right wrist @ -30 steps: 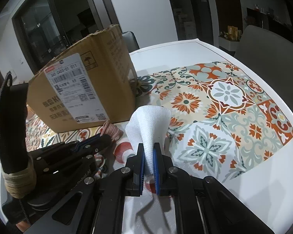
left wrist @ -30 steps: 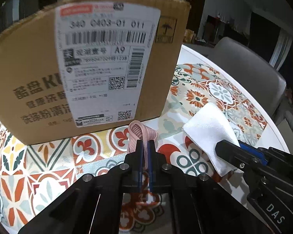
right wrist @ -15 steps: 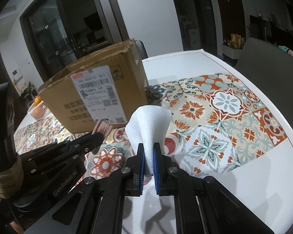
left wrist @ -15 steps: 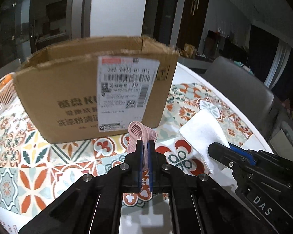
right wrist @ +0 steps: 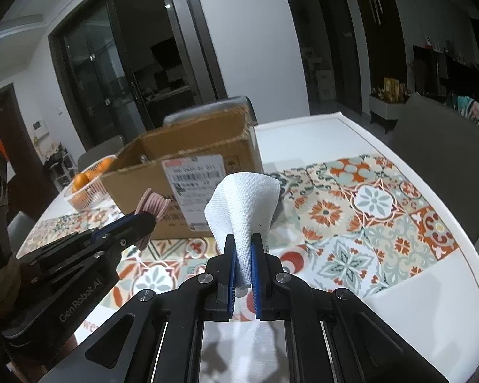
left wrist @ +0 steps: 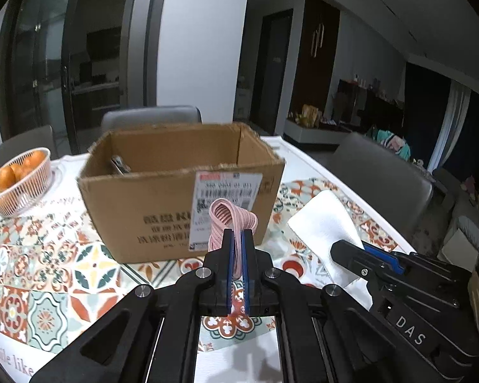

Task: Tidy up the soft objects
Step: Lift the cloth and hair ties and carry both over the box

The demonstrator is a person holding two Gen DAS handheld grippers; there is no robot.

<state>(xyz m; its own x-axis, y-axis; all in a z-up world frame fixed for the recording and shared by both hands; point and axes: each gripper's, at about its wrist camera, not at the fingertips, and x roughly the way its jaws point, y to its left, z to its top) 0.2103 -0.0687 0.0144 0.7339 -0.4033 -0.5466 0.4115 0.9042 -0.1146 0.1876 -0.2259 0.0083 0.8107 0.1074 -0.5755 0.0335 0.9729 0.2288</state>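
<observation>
My left gripper [left wrist: 237,236] is shut on a pink coiled hair tie [left wrist: 231,216] and holds it in the air in front of an open cardboard box [left wrist: 163,204]. It also shows in the right wrist view [right wrist: 143,220] with the hair tie [right wrist: 155,206]. My right gripper [right wrist: 242,242] is shut on a folded white cloth [right wrist: 246,201], lifted off the table to the right of the box [right wrist: 188,166]. In the left wrist view the cloth [left wrist: 325,223] sticks out of the right gripper [left wrist: 338,249]. A small metallic object [left wrist: 119,164] lies inside the box.
A patterned tile mat [right wrist: 367,220] covers the white table [right wrist: 319,134]. A wire basket of oranges [left wrist: 19,178] stands left of the box. Grey chairs [left wrist: 383,172] stand around the table, one behind the box [left wrist: 150,118].
Both grippers have risen and drawn back from the box with their objects still held. The box's open top and inside have come into view.
</observation>
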